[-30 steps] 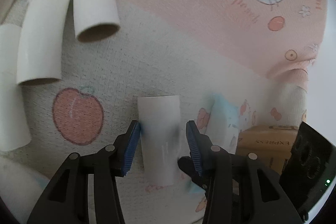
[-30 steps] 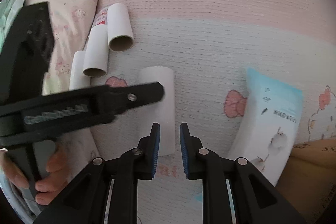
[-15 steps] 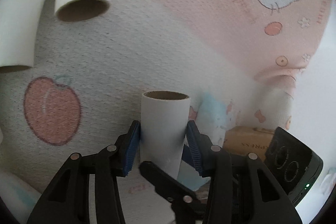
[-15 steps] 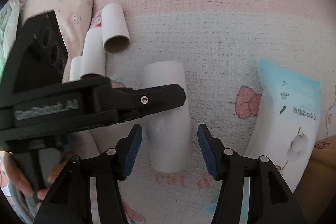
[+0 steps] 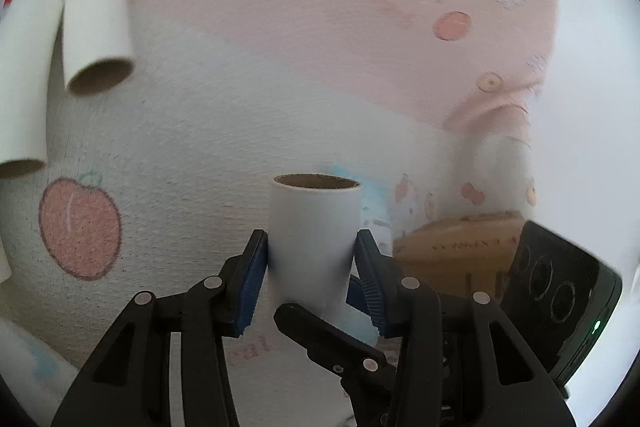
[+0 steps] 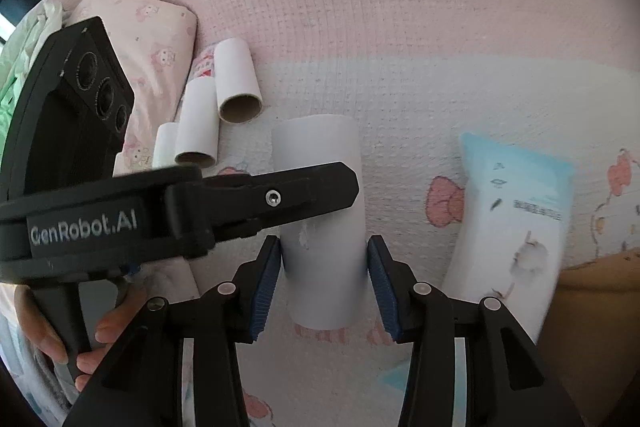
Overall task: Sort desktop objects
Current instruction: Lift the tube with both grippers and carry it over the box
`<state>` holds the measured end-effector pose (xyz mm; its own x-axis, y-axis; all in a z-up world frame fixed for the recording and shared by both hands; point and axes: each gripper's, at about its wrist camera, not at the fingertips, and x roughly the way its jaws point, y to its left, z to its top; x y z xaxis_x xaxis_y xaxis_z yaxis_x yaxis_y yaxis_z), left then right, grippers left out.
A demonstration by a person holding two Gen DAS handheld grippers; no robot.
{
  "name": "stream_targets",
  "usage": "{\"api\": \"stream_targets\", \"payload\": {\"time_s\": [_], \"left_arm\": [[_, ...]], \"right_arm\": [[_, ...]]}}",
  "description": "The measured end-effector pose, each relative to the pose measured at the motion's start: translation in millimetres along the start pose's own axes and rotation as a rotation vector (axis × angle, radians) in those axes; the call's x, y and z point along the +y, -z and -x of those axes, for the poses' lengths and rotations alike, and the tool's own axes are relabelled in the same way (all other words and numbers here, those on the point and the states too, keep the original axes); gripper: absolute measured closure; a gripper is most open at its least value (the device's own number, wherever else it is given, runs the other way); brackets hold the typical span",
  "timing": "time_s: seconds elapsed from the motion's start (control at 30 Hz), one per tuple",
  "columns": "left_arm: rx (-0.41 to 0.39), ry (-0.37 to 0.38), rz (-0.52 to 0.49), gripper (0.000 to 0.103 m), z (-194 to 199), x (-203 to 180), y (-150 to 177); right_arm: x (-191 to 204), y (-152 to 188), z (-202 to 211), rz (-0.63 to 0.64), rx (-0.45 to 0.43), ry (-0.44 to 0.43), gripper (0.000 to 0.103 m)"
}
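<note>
Nearest our lenses, we had the left gripper (image 5: 310,281) pinching the paper tube (image 5: 314,235) off the mat (image 5: 240,115) while our right gripper (image 6: 322,283) was closing around it, pads maybe touching, so a double squeeze risked crushing it, with far tubes (image 5: 96,19) blurred, edge-cropped.

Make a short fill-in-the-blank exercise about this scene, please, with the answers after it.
1. The left tool grips a white cardboard ____.
2. The pattern on the mat shows a cartoon cat and round, pink ____.
3. In the right wrist view, the blue-and-white pack lies to the ____ of the held tube.
4. The right tool is closing with the ____ tube between its pads.

Answers: tube; peaches; right; same
</note>
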<state>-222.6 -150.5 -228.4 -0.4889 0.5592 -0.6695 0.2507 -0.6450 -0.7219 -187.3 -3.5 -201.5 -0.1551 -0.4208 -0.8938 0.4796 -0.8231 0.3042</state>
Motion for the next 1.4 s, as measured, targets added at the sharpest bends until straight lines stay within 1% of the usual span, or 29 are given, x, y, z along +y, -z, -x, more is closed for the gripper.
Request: {"api": "stream_targets", "payload": {"time_s": [0.27, 0.37, 0.47, 0.63, 0.73, 0.83, 0.93, 1.03, 1.23, 1.3, 1.4], "left_arm": [[-0.129, 0.004, -0.211, 0.055, 33.6, -41.5, 35.4], [-0.174, 0.029, -0.256, 0.055, 44.5, -52.0, 51.0], [-0.205, 0.055, -0.332, 0.055, 54.9, -65.1, 68.4], [-0.191, 0.087, -0.376, 0.055, 64.3, -77.9, 100.2], [-0.159, 0.090, -0.404, 0.055, 67.4, -87.8, 112.2], [-0.173, 0.089, -0.428, 0.055, 77.7, -102.4, 124.1], [-0.203, 0.069, -0.471, 0.055, 89.4, -125.0, 131.9], [-0.223, 0.054, -0.536, 0.055, 98.5, -151.1, 135.0], [-0.231, 0.053, -0.671, 0.055, 105.5, -213.4, 139.0], [-0.234, 0.050, -0.718, 0.055, 103.3, -233.3, 138.6], [-0.236, 0.048, -0.760, 0.055, 95.7, -258.4, 137.6]], "right_arm": [[13.1, 21.0, 41.9, 0.054, -0.078, 0.023, 0.062], [17.2, 30.0, 62.5, 0.088, -0.086, 0.033, 0.062], [21.3, 45.6, 82.9, 0.115, -0.115, 0.056, 0.062], [21.3, 78.2, 103.7, 0.090, -0.147, 0.054, 0.062], [28.7, 92.3, 112.2, 0.107, -0.169, 0.089, 0.062], [34.9, 102.3, 128.5, 0.136, -0.204, 0.125, 0.062], [33.2, 107.5, 150.8, 0.117, -0.270, 0.109, 0.062], [31.1, 109.2, 173.1, 0.110, -0.332, 0.108, 0.062], [25.9, 114.5, 217.5, 0.107, -0.468, 0.196, 0.062], [18.6, 113.0, 232.1, 0.089, -0.500, 0.206, 0.062], [3.6, 109.8, 249.8, 0.060, -0.537, 0.207, 0.062]]}}
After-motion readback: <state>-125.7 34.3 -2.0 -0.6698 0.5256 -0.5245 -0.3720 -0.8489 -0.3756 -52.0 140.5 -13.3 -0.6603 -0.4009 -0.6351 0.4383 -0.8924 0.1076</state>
